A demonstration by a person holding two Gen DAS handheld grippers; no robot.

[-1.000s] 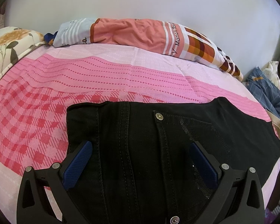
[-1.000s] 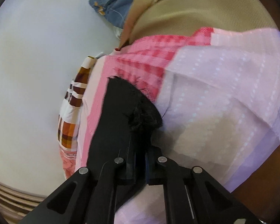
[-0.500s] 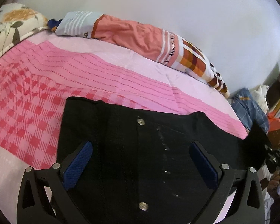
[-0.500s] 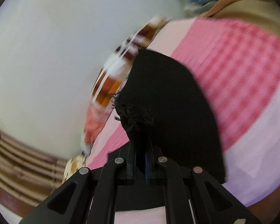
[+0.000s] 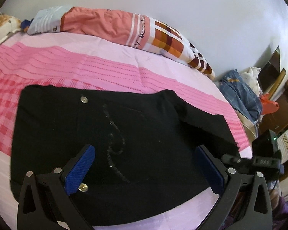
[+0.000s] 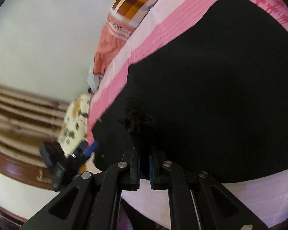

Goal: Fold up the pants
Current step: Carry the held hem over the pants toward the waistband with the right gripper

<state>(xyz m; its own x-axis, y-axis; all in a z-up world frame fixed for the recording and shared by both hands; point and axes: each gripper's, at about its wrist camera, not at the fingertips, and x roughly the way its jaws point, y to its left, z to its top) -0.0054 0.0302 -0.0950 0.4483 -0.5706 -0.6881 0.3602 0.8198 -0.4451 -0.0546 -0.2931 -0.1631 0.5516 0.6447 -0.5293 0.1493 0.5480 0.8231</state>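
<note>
One black pants (image 5: pixel 136 134), frayed hem, checked pink sheet (image 5: pixel 2 103)

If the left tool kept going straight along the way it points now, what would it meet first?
Most likely the black pants: the left tool is open, angled down over them, and the fabric fills the space between and ahead of its fingers. Depth is hard to judge, but nothing else lies in that line.
</note>
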